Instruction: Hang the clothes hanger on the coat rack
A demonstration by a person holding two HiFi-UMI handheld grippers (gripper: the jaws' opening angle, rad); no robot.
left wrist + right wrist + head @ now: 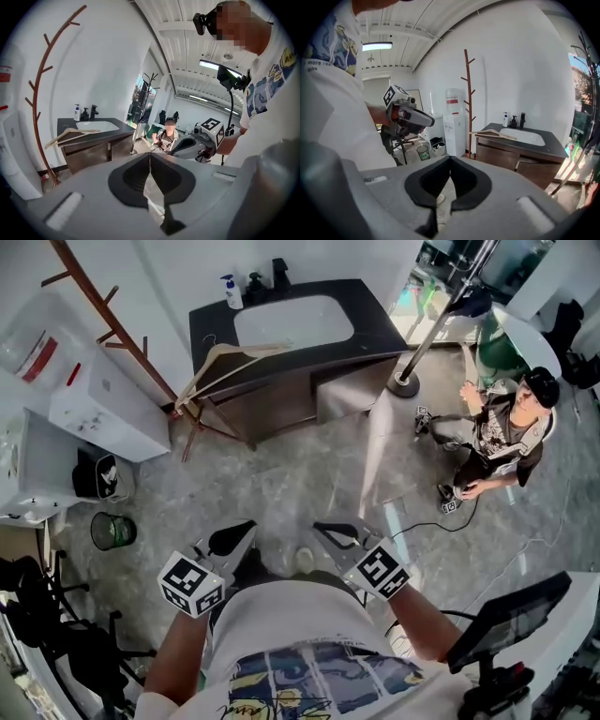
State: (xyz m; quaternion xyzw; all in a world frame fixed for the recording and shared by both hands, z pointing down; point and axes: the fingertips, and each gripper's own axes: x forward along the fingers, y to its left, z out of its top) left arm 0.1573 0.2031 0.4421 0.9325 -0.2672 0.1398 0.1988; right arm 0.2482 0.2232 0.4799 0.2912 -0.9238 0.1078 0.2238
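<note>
A wooden clothes hanger [223, 360] lies on the left end of the dark vanity counter [211, 320], partly over its edge; it also shows in the left gripper view [70, 134] and the right gripper view [494, 134]. The brown branch-like coat rack [111, 320] [36, 108] [468, 93] stands against the wall just left of the vanity. My left gripper [246, 527] [150, 157] and right gripper [321, 527] [450, 161] are both shut and empty. They are held close to my body, far from hanger and rack.
A white sink [292, 321] and a soap bottle [232, 292] are on the vanity. A white water dispenser [98, 395], a bin [112, 531] and a black chair [47, 624] are at left. A person [497, 442] sits on the floor at right, beside a stand pole [427, 338].
</note>
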